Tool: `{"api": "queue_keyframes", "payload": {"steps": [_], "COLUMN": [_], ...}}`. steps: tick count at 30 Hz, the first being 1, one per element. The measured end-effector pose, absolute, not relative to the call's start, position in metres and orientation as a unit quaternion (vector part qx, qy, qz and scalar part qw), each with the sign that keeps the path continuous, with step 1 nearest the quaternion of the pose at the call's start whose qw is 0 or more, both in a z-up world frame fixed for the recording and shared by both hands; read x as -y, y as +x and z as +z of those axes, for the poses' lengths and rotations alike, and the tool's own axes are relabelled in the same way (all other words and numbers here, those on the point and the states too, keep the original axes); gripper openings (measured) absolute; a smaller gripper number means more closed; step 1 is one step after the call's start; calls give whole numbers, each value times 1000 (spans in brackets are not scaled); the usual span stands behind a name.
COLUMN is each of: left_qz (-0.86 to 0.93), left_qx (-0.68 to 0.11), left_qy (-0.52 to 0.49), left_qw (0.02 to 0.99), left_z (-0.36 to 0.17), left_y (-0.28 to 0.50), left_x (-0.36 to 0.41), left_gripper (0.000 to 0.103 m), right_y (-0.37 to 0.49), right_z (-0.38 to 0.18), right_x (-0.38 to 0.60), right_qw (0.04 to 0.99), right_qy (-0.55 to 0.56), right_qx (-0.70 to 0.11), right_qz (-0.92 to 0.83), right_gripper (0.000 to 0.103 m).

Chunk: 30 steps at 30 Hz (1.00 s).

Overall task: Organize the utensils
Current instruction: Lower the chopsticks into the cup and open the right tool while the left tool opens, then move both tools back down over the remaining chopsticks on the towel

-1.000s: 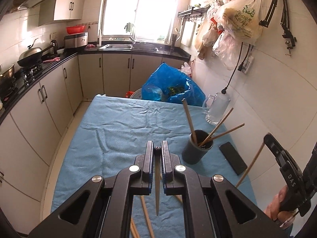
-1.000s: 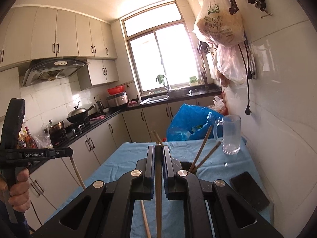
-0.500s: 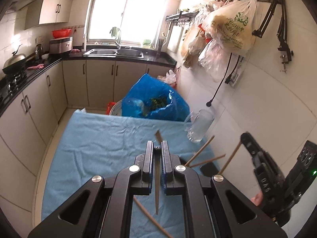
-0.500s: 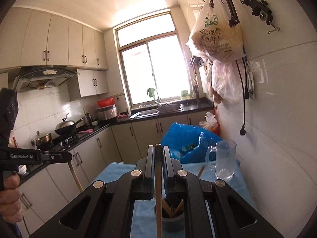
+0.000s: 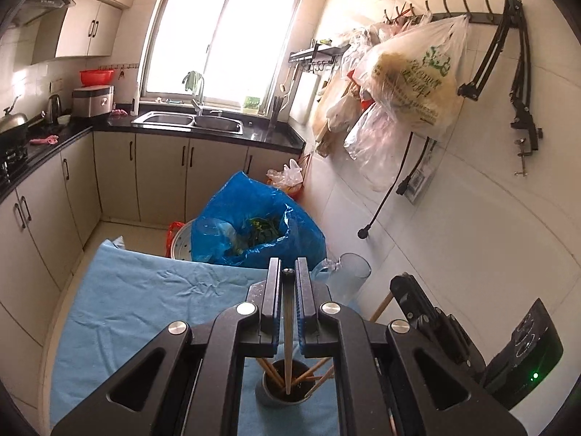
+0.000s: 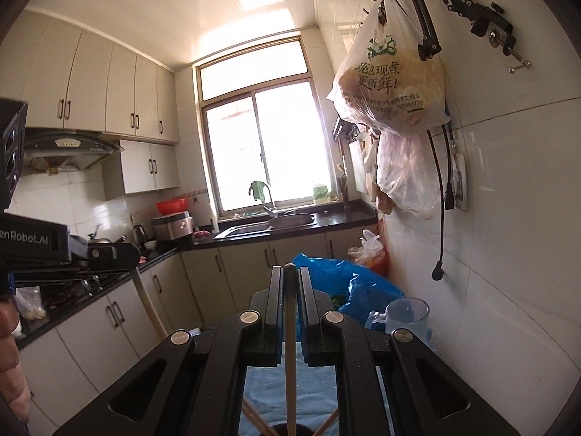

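Kitchen cabinets and a bright window stand behind the table with its blue cloth (image 5: 145,309). Left gripper (image 5: 287,283) is clamped on one chopstick (image 5: 287,345), its tip hanging inside the dark cup (image 5: 285,388) near the cloth's right edge, probably ready to drop in. Right gripper (image 6: 289,279) also grips a chopstick (image 6: 290,356) above that cup. On the left tool I can read "enRobot.AI" (image 6: 23,239)

The chopsticks (image 5: 288,330) look like smooth pale wood, standing in a dark matt cup (image 5: 279,394) on a soft, wrinkled blue cloth (image 5: 152,309). At two o'clock from the cup a mug (image 5: 348,279) is clear glass or plastic, and at twelve o'clock a blue bag (image 5: 232,210) is glossy crinkled plastic. The sink (image 5: 189,120) is shiny metal set in a glossy black counter (image 5: 279,138), and the wall tiles (image 5: 472,225) are glossy white.
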<state>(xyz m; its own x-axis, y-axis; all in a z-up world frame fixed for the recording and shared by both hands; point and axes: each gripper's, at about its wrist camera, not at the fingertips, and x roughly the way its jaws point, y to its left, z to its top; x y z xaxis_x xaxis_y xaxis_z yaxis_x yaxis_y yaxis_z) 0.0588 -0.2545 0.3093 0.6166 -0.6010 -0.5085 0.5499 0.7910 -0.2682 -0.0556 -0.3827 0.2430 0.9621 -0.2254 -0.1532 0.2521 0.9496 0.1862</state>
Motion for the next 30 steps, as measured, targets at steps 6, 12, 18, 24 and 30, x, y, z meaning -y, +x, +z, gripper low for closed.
{"api": "queue_keyframes", "payload": {"steps": [6,12,18,24,30], "left_qz": [-311,-304,-295,-269,-226], "left_qx": [-336,-353,-339,-342,-384], "left_qy": [-32,-35,-43,-40,-30], "left_qw": [889,884,892,900,895], "left_z": [274,265,274,263,218], "left_y": [77,81,65,39,20], "left_x": [266,259,232,186,133], "left_gripper": [7,12,38,47,48], "right_y": [-36,-33,-59,-95,-116], "right_z": [219,215,229,230,198], "right_x": [396,403,401,381,340], "right_qw": [981,978,979,981,977], "right_qy": [119,136,139,133,124], "right_qx": [-98,-120,-103,-113,-169], "right_qz": [-117,-104,-110,-89,-40], "right_gripper": [8,12,35,52,55]}}
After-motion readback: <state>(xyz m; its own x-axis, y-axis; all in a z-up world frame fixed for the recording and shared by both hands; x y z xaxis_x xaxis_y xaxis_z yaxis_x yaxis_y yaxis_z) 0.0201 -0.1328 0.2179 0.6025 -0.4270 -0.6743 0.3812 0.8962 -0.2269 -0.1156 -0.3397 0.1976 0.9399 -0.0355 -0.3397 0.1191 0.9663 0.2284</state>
